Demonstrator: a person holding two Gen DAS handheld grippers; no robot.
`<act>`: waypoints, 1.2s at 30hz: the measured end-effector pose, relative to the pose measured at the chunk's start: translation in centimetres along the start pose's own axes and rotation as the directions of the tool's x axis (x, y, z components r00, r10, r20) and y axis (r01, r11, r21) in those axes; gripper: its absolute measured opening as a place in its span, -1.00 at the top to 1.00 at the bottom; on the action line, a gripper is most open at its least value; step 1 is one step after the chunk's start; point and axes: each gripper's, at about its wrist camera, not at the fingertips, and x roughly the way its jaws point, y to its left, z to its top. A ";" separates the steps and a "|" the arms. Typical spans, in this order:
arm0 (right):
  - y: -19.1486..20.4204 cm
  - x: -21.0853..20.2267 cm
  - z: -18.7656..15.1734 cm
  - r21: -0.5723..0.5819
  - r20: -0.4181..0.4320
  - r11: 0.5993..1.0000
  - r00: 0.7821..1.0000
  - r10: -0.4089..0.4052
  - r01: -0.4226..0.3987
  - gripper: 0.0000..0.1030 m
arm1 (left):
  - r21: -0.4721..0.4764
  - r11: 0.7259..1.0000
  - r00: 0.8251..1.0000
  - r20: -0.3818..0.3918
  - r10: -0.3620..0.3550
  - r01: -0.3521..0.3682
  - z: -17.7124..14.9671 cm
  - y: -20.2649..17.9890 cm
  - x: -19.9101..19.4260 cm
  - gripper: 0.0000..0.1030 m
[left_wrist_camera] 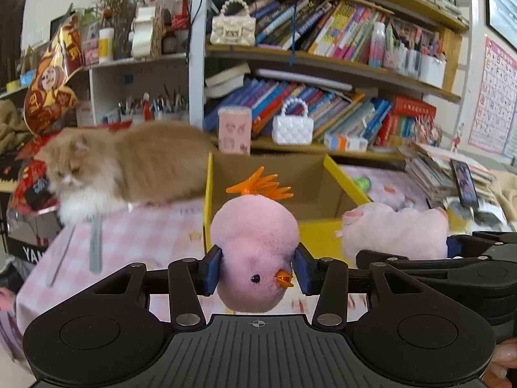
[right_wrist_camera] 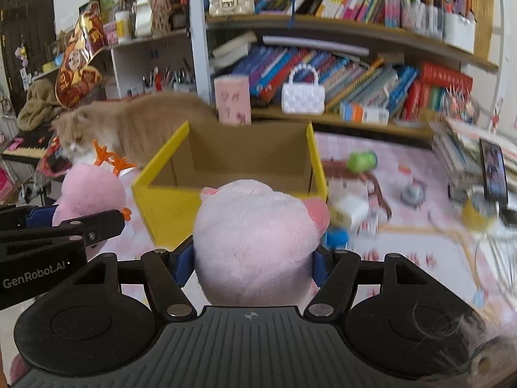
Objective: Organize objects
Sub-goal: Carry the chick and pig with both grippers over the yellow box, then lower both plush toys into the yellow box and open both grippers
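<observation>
Pink bird plush in left gripper, pig plush in right gripper.

The open box stands on the table toward its back edge, just before the bookshelf. Left of the box a cat lies at the table's back left, and 2 plush toys are held side by side before the box, the chick left of the pig. Right of the box small items lie scattered, with a stack of books at the table's right edge.

both wrist views look forward and slightly down, close over their tongs, sharing the yellow box and far bookshelf.
</observation>
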 end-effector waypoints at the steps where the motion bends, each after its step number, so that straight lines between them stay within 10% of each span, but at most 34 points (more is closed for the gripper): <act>1: -0.2 0.5 0.7 -0.006 0.008 1.000 1.000 0.000 0.000 -0.27 | -0.001 1.000 1.000 0.004 0.004 -0.004 0.5 0.0 0.4 0.14; 16: -3.0 11.6 7.6 -0.193 -0.031 0.980 0.998 0.050 -0.055 -0.27 | -0.033 0.998 0.998 -0.038 0.060 -0.061 5.2 -0.8 10.6 0.14; 36: -3.1 20.9 7.5 -0.436 -0.255 0.877 0.962 0.096 -0.203 -0.27 | -0.021 0.992 0.965 -0.234 0.115 -0.123 4.1 -1.5 19.2 0.13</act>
